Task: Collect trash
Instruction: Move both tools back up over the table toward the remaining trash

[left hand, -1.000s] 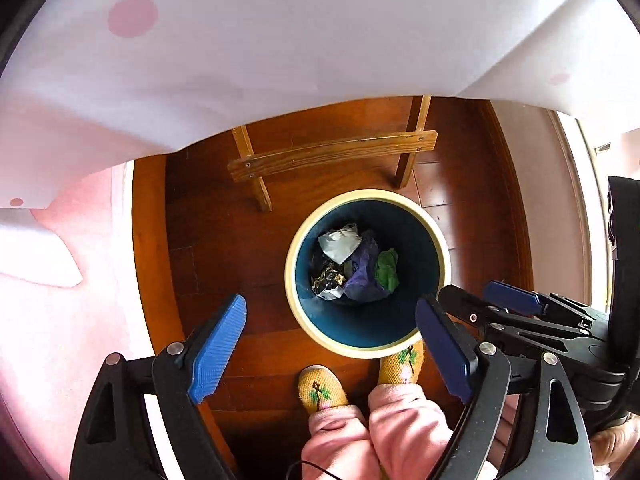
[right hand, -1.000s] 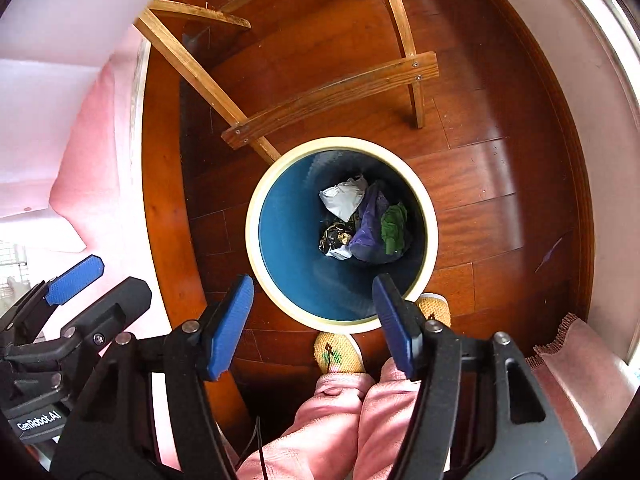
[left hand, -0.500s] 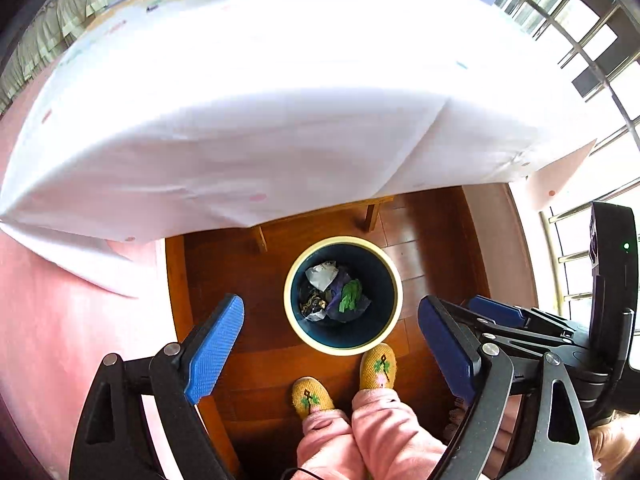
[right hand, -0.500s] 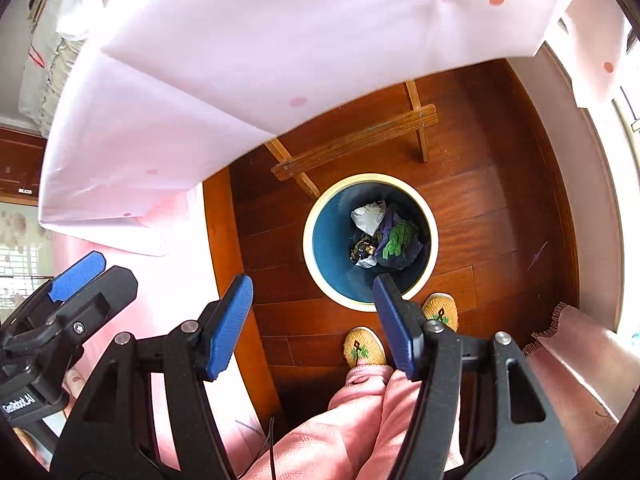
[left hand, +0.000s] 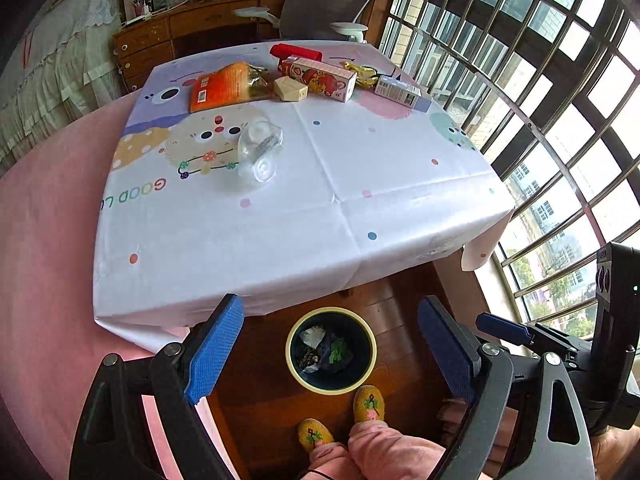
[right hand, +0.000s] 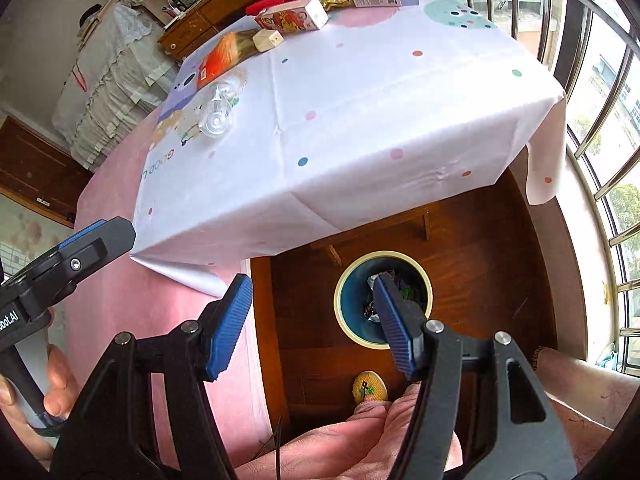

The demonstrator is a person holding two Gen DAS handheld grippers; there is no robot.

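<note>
A: How do the tongs stand?

B: The left tongs (left hand: pixel 332 350) are spread wide with nothing between the blue pads. The right tongs (right hand: pixel 314 326) are likewise wide apart and empty. Both hang above the floor at the near edge of the worktop (left hand: pixel 304 216).

A: And the bin?

B: The bin (left hand: pixel 294 364) stands on the wooden floor just under the near edge of the worktop, in front of the person's yellow slippers (left hand: pixel 369 402). Crumpled trash (left hand: pixel 326 354) lies at its bottom: something white, something dark, something green.

A: What is left on the worktop?

B: A clear plastic bottle (left hand: pixel 259 150) lies on its side left of the middle. At the far end sit an orange packet (left hand: pixel 222 88), a small beige box (left hand: pixel 291 89), a pink and red carton (left hand: pixel 320 76), a gold wrapper (left hand: pixel 360 70) and a white carton (left hand: pixel 398 90) towards the far right. A red thing (left hand: pixel 295 51) lies behind the pink carton; I cannot tell what it is.

A: Anything touching?

B: The beige box lies just beside the orange packet and the pink and red carton.
</note>
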